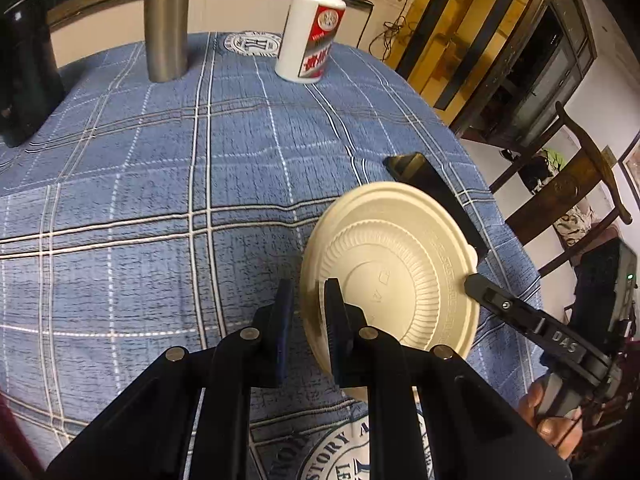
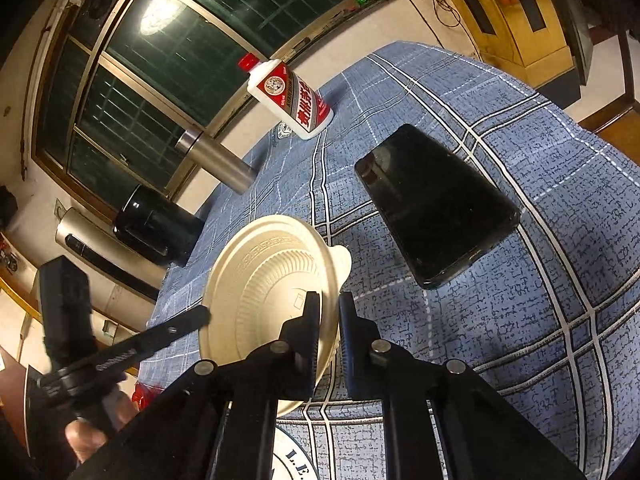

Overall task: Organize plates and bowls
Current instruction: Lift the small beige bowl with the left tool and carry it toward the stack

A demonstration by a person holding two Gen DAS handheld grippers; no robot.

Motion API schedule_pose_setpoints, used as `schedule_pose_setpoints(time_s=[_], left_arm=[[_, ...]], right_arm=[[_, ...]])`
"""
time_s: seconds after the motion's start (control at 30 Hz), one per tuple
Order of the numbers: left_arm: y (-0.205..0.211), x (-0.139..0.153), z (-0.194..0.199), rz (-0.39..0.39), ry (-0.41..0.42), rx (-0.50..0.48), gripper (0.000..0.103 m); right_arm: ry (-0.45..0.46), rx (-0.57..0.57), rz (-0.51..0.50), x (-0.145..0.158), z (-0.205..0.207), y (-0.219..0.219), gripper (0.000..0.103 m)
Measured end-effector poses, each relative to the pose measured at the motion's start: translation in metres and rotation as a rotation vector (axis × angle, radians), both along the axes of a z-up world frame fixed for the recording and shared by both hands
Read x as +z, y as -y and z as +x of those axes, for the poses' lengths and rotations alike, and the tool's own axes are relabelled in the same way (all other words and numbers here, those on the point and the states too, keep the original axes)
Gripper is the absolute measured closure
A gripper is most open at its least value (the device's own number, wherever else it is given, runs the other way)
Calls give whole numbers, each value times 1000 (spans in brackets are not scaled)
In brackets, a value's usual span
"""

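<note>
The blue plaid tablecloth [image 1: 160, 200] fills most of what I see, its edges cut off by the lens; a round crest printed at 6 o'clock is half hidden under my tool, and I read only "STORY" in the left view and "L.E." in the right. Next in size, a dark container [image 1: 24, 76] at 10 o'clock in the left view is cropped and too dim to identify. The cream disposable plate [image 1: 392, 272] sits tilted, underside toward me, at 4 o'clock in the left view; raised characters ring its base but I cannot read them. A black phone [image 2: 436, 204] lies flat at 2 o'clock in the right view, mostly hidden behind the plate in the other. A steel tumbler [image 1: 166, 20] and a white liquor bottle [image 1: 308, 32] with red cap and Chinese label stand at 12 o'clock. My left gripper [image 1: 308, 304] is clenched on the plate's rim; my right gripper [image 2: 329, 316] pinches the opposite rim, marked "DAS".
</note>
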State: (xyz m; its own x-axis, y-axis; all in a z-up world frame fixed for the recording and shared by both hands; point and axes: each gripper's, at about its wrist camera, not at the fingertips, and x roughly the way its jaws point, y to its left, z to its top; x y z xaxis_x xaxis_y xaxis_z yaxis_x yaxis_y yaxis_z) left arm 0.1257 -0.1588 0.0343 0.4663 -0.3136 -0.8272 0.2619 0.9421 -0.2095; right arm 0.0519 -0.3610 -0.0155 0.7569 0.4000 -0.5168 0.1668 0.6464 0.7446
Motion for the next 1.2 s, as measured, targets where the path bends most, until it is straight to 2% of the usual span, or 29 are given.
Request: schedule_pose_setpoints(time_s=[0.2, 0.4, 0.6, 0.73, 0.93, 1.03, 1.2], left_arm=[[1, -8, -4, 22, 19, 2, 93], [-12, 2, -25, 49, 77, 25, 93], [-43, 13, -61, 82, 100, 67, 93], [-74, 18, -98, 112, 108, 81, 92], [-116, 13, -161, 97, 104, 101, 90], [-128, 8, -175, 102, 108, 122, 90], [-132, 1, -176, 131, 137, 145, 90]], right_arm=[[2, 26, -17, 1, 1, -5, 93], [26, 72, -65, 9, -2, -20, 93], [48, 141, -45, 22, -13, -48, 93], [61, 206, -84, 40, -36, -83, 93], [81, 300, -178, 59, -70, -138, 93], [78, 330, -223, 61, -82, -162, 91], [70, 325, -377, 63, -90, -196, 90]])
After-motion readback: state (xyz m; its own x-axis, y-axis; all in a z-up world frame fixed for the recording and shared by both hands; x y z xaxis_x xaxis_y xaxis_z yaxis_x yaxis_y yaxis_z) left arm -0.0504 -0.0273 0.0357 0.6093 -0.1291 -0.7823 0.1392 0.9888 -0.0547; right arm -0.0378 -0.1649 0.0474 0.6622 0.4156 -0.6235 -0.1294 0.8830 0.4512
